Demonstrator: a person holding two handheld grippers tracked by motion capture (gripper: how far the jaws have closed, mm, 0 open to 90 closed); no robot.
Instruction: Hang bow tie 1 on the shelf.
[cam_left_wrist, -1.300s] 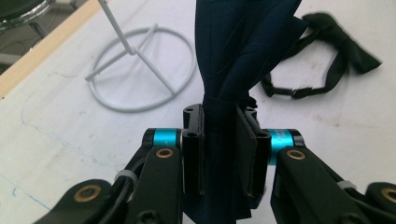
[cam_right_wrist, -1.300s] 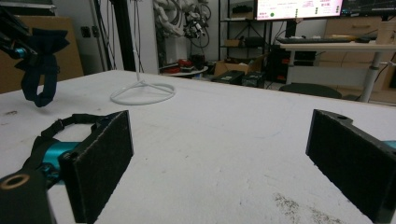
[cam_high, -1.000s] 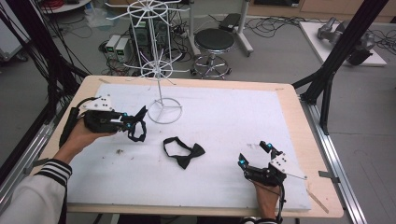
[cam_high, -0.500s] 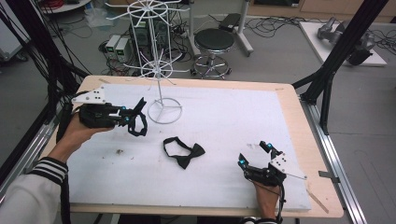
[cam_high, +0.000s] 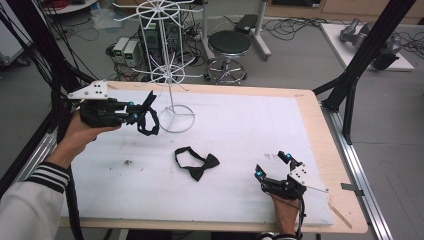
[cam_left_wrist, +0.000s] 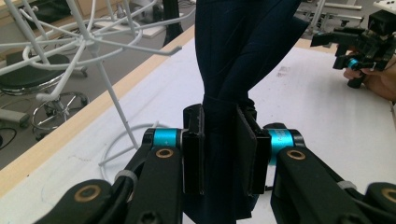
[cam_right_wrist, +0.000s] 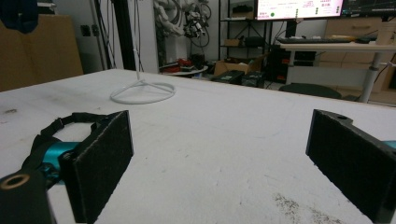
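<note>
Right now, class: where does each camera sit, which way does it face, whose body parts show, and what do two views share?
High view: above the person's side, facing forward and down on the table; both forearms, left gripper, right gripper.
Left gripper view: on the left gripper, shut on a dark bow tie, facing the rack and the other hand.
Right gripper view: low on the open right gripper, facing across the table.
Shared: the rack's ring base.

A bow tie (cam_high: 196, 163) lay mid-worktop (cam_high: 250, 125). The wire rack (cam_high: 167, 75) stood behind it, toward the left. The stool (cam_high: 229, 50) stood behind the worktop.
</note>
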